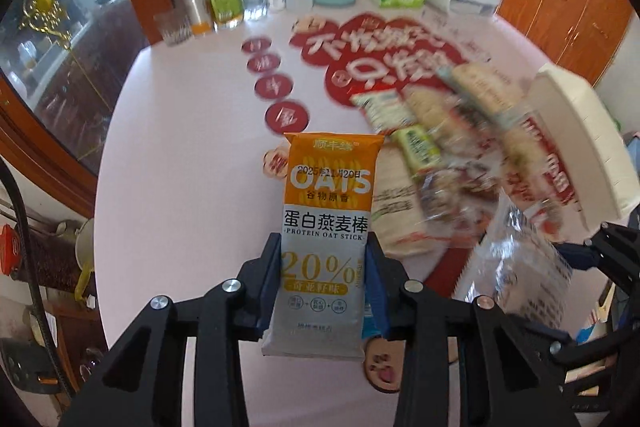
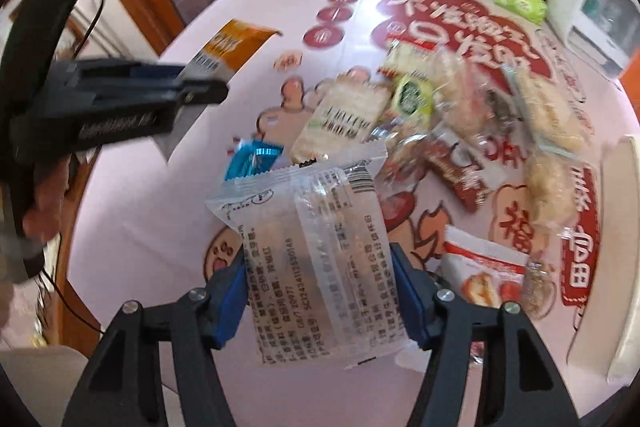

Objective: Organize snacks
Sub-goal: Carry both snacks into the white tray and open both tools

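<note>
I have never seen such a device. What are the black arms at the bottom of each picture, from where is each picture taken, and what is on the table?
There is no robot: a person holds a two-finger gripper in each hand, each carrying a camera that looks along its fingers. One picture is from the left gripper, which is shut on an orange oat bar. The other is from the right gripper, which is shut on a clear packet. A pile of snacks lies on the pink table.
</note>
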`<state>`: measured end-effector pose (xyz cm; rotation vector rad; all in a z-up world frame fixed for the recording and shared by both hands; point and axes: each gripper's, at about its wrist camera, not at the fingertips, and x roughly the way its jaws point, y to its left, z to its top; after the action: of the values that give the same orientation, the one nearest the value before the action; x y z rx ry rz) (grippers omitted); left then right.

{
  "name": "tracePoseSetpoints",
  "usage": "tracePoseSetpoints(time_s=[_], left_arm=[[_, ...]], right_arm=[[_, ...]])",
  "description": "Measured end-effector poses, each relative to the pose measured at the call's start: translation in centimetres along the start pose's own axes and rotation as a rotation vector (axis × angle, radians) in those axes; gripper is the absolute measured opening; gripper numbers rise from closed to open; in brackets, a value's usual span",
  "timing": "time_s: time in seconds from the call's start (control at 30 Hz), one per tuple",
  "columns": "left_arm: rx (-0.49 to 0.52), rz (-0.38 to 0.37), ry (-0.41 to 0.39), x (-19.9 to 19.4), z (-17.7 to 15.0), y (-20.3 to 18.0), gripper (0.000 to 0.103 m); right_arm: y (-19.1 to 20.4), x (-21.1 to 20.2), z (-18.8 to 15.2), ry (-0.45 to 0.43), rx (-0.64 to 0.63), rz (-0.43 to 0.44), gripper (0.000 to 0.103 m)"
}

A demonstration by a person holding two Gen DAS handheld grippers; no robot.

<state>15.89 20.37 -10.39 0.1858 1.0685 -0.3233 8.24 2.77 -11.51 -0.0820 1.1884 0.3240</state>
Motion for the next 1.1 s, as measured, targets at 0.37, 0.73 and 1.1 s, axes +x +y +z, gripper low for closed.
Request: tracePoseSetpoints(time_s=[0.37,0.73,1.1], left_arm=[[0.048,-0.03,-0.112,-5.5,2.0,-8.9,0.038],[0.066,-0.046,-0.134,-6.0,5.8,-28.5,0.038],[0.135,-0.055,-0.084,-2.9,8.0,-44.4,0.038]], right_arm=[[-6.2,-9.8,-1.0,-0.212,0.158,-0.009,0.065],[-23.9,-16.9,-6.3,-0.313,0.321,-0.095,0.065],[-39.8,-18.5,-12.3,-0.234,0.445,-0.111,0.066]])
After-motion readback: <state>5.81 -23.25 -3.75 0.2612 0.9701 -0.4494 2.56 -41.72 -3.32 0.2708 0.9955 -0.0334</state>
